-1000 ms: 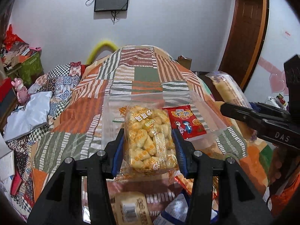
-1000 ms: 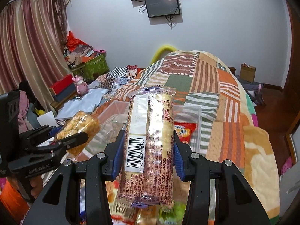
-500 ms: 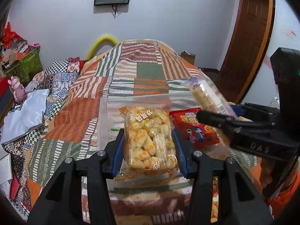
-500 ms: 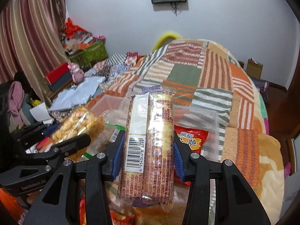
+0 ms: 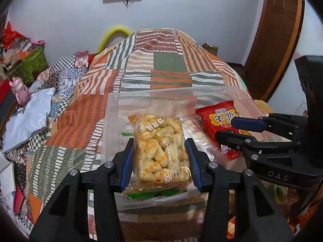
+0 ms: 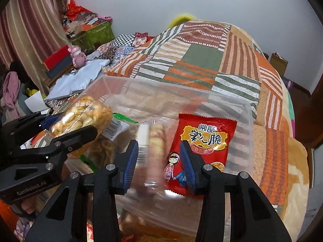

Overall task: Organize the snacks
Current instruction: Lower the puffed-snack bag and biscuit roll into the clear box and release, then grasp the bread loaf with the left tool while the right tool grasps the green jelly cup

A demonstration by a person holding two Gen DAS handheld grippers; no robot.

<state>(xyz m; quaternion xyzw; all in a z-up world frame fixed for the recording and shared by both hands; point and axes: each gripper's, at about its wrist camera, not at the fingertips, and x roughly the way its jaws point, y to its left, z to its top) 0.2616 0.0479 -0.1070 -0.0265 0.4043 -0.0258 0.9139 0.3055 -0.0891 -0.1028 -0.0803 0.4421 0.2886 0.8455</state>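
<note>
My left gripper [image 5: 159, 143] is shut on a clear bag of yellow puffed snack [image 5: 159, 151], held just above the near end of a clear plastic box [image 5: 153, 92] on the bed. To its right, my right gripper [image 6: 159, 144] hangs over the same box [image 6: 181, 89]. Its jaws are closing, and a long biscuit pack [image 6: 154, 141] shows blurred between them, clear of both pads and low in the box. A red snack packet [image 6: 203, 141] lies in the box at the right. In the right wrist view the left gripper [image 6: 74, 121] and its bag [image 6: 80, 115] are at the left.
The box rests on a patchwork quilt [image 5: 167, 60]. A green-wrapped pack [image 5: 153, 194] lies in the box under the puffed bag. More snack packs lie at the near edge [image 6: 90, 230]. A grey parcel [image 5: 26, 119], pink toy [image 6: 77, 56] and green bin [image 6: 97, 34] are left; a wooden door [image 5: 276, 30] is right.
Both grippers came down and forward over the clear box. The long biscuit pack, gripped upright by the right gripper before, is now loose and blurred between its pads, lower in the box.
</note>
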